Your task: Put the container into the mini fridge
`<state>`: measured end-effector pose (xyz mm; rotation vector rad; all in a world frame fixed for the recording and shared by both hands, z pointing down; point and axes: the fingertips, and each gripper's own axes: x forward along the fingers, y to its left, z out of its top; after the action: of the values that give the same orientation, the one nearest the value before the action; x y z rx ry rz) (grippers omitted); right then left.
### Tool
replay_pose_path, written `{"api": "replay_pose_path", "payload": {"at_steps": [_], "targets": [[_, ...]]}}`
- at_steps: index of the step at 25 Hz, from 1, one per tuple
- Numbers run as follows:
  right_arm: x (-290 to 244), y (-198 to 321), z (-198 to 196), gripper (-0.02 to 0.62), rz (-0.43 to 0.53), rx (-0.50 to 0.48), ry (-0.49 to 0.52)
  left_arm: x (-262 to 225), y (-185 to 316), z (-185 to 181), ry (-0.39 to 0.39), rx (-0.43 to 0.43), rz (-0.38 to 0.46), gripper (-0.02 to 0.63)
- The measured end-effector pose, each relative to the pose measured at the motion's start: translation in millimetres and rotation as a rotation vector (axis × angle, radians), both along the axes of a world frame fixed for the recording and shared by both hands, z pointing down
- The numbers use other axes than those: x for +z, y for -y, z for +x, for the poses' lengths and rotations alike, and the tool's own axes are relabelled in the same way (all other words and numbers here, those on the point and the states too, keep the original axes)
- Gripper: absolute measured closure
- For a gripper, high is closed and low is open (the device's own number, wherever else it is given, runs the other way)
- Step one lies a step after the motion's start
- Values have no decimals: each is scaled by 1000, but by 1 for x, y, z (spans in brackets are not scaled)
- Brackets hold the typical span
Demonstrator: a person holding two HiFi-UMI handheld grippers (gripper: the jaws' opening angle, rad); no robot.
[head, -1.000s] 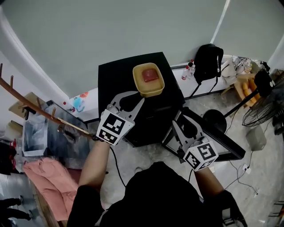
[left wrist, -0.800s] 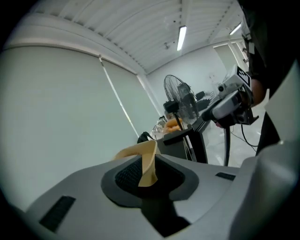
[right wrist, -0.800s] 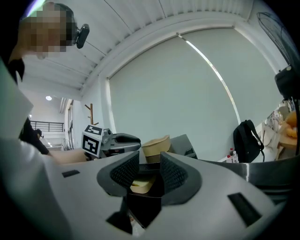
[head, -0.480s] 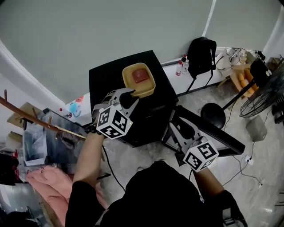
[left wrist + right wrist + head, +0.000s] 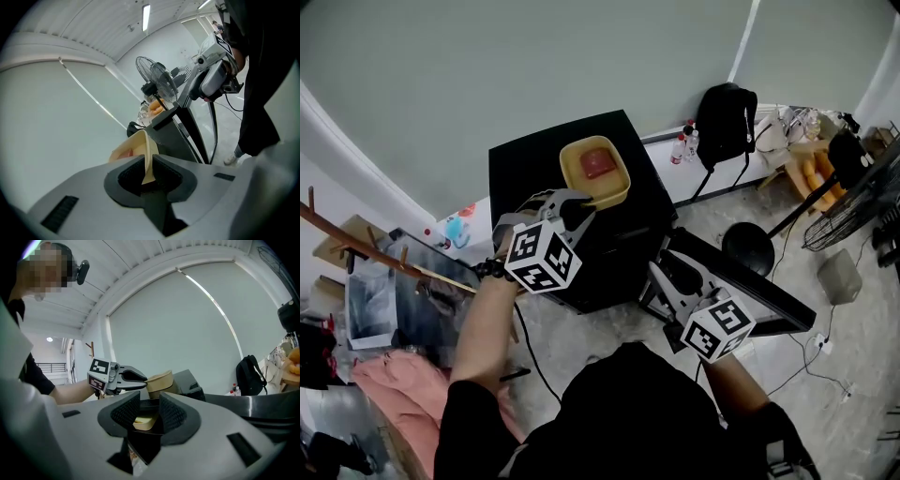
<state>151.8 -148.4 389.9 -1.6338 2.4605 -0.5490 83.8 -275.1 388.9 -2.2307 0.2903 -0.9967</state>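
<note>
- brown wooden rack (image 5: 356,239), pink cloth (image 5: 394,384): left of the black mini fridge (image 5: 525,164).
- left gripper (image 5: 575,202): over the fridge's top, front edge; its cube carries black-and-white square markers. The jaws have just been closing and now pinch the thin rim of the tan plastic container (image 5: 595,172).
- tan plastic container: red contents; stands on the fridge's top, right half.
- right gripper (image 5: 670,269): at the fridge's front right, beside the open black door (image 5: 750,286). The jaws have just been closing and stand partly apart, pressing nothing. A tan item (image 5: 143,421) shows through the gap.
- black backpack (image 5: 724,122), small bottles (image 5: 680,145): right of the fridge, at the wall.
- standing fan (image 5: 853,220): far right of the fridge.
</note>
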Motion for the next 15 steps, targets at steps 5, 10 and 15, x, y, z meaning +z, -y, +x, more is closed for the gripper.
{"api": "replay_pose_path", "payload": {"at_steps": [5, 10, 15], "targets": [[-4, 4, -10, 453, -7, -25, 11, -4, -16, -3, -2, 48, -37, 558], [1, 9, -19, 452, -56, -35, 119, -7, -38, -12, -29, 71, -53, 565], [9, 16, -31, 402, -139, -56, 397, -10, -57, -24, -41, 76, -52, 566]]}}
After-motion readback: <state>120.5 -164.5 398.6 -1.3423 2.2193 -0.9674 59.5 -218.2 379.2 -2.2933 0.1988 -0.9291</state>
